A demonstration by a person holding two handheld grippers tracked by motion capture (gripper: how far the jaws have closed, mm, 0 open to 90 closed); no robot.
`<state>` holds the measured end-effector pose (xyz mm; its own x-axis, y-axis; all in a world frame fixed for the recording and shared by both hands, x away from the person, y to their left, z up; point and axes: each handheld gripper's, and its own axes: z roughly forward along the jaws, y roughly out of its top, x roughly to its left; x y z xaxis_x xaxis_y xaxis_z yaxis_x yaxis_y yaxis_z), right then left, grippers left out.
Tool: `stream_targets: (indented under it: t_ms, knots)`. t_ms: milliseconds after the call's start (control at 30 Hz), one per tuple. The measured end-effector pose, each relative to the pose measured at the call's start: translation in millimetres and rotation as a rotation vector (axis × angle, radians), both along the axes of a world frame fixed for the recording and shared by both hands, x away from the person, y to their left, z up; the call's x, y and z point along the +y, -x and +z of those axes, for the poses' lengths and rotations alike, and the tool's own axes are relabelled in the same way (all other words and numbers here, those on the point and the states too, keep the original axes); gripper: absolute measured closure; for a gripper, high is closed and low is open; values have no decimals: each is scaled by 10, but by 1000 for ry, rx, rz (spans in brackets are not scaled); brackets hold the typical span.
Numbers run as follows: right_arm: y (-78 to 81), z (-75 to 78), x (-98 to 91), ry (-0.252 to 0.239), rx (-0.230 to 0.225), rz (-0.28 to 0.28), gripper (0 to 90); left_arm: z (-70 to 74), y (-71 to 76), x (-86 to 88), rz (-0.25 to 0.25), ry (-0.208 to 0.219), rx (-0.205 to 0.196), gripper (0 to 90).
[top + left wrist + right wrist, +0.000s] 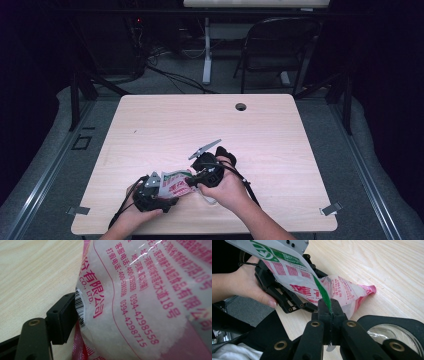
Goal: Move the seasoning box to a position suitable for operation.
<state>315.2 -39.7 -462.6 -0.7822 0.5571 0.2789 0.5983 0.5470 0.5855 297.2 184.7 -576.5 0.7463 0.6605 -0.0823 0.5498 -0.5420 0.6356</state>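
While pinched at its crinkly edge by right gripper (329, 315) jaws, glossy plastic bag (342, 290) of white grains, left gripper (150, 192) jaws wide.

Dark room, grey carpet floor (175, 85), black folding chair (275, 45), white desk leg (206, 50), floor cables (170, 75)

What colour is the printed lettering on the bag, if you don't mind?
Pink on the clear bag; clearest in the left gripper view.

A light wooden table (280, 150) with a round cable hole (241, 106); a plastic packet's (352, 293) corner touches it.
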Motion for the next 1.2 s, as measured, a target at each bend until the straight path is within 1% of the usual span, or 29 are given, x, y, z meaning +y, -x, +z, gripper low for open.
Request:
stream_targets:
  t_ms: [100,200,333,633,700,833,933,1033,1200]
  knots:
    - [2,2,1,-1,0,2,900,-7,-2,-4,4,5,-4,269]
    - [4,1,2,-2,-1,-1,900,-18,6,-8,6,2,-20,281]
    - [1,2,2,-2,0,0,900,-19,7,-6,4,3,-24,294]
    - [5,0,12,-11,5,-7,900,-23,2,-14,-10,-12,-47,321]
    - [0,-2,11,-9,3,-3,900,-24,12,-19,-16,-29,-63,339]
    - [5,0,13,-12,7,-8,900,-25,11,-14,-23,-30,-68,358]
    - [3,4,10,-4,6,-3,900,-29,17,-13,-23,-28,-80,372]
    - [2,6,7,-5,6,-2,900,-27,28,-17,-19,-31,-90,405]
    - [1,2,8,-23,3,-7,900,-24,37,-18,-12,-35,-102,442]
